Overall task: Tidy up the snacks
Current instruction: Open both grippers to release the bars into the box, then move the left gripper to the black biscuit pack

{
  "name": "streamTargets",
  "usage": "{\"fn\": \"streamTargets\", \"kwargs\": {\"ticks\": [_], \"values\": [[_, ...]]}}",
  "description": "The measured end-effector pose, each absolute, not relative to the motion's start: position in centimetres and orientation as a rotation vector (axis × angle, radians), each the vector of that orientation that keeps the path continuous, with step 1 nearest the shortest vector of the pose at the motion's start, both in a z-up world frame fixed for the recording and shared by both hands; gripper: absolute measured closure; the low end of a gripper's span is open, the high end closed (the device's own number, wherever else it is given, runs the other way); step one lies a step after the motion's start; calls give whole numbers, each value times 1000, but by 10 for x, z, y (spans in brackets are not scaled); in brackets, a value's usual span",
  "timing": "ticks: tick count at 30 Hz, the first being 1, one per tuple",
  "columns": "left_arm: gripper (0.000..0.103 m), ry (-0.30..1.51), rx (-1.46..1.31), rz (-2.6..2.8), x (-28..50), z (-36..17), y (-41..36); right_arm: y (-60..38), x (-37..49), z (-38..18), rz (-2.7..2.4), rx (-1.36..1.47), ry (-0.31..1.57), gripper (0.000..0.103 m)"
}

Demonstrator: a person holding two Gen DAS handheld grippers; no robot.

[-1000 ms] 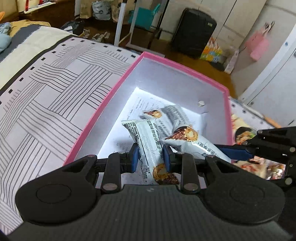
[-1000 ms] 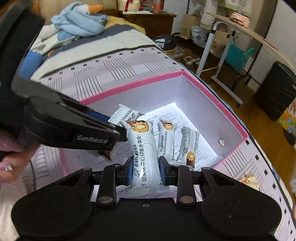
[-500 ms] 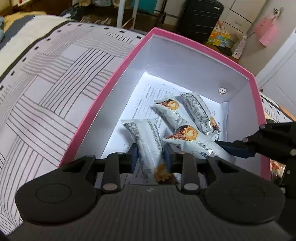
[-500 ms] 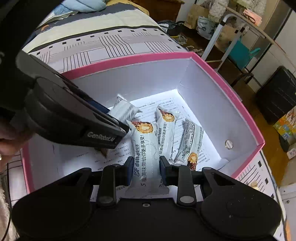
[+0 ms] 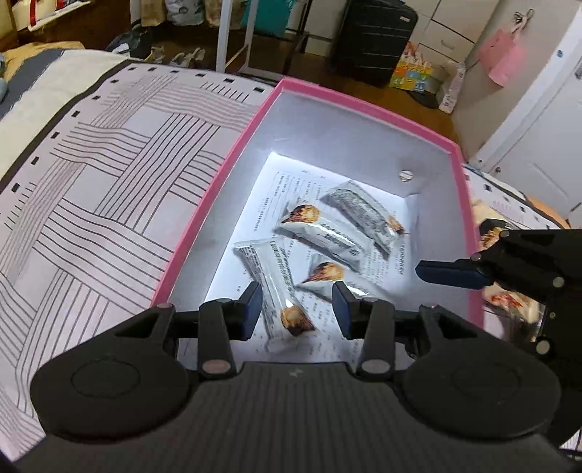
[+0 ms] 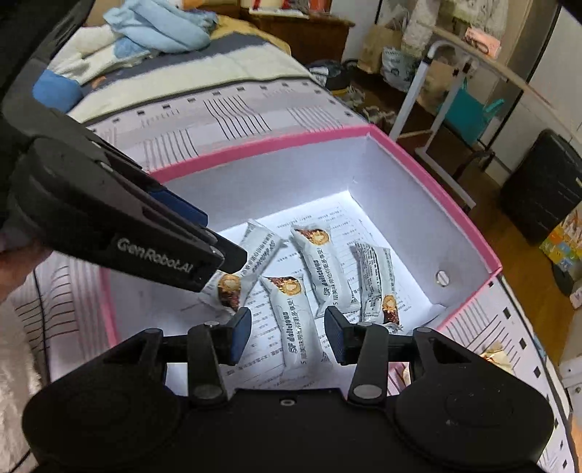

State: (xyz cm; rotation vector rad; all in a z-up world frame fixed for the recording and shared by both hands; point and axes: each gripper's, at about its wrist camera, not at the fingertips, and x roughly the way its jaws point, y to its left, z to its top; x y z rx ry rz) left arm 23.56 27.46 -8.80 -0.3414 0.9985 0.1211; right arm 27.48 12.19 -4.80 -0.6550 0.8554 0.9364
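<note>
A pink box (image 5: 203, 225) with white walls sits on the patterned bedspread, and several silver snack packets lie on its paper-lined floor. My left gripper (image 5: 296, 309) hangs over the near end with its jaws opening. One packet (image 5: 276, 287) lies loose between the pads, touched by neither. My right gripper (image 6: 287, 336) is opening too, and a packet (image 6: 296, 327) rests on the box floor (image 6: 327, 225) between its pads. Each gripper shows in the other's view: the right gripper (image 5: 436, 273) and the left gripper (image 6: 214, 236).
More snack packets (image 5: 509, 302) lie on the bedspread (image 5: 91, 174) outside the box's right wall. Blue clothes (image 6: 160, 32) are piled at the bed's far end. A black suitcase (image 5: 374, 36) and a white metal stand (image 6: 418, 94) are on the floor beyond.
Both grippers' jaws have spread apart and let go of their packets, which now lie on the box floor. Both views have shifted a little over the box.
</note>
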Motion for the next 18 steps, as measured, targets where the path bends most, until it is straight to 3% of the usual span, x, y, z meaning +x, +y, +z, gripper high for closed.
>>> {"fn": "streamTargets", "kwargs": {"ticks": [6,10,18], "values": [[56,988,-283,90,212,-55,261,87,259,-17,948,-572,806,52],[41,929,-249,3,191,-27,243,46,253,4,937,-474,805,52],[41,897,-219,-199,180,1,196,-39,241,22,820,-306,835,49]]}}
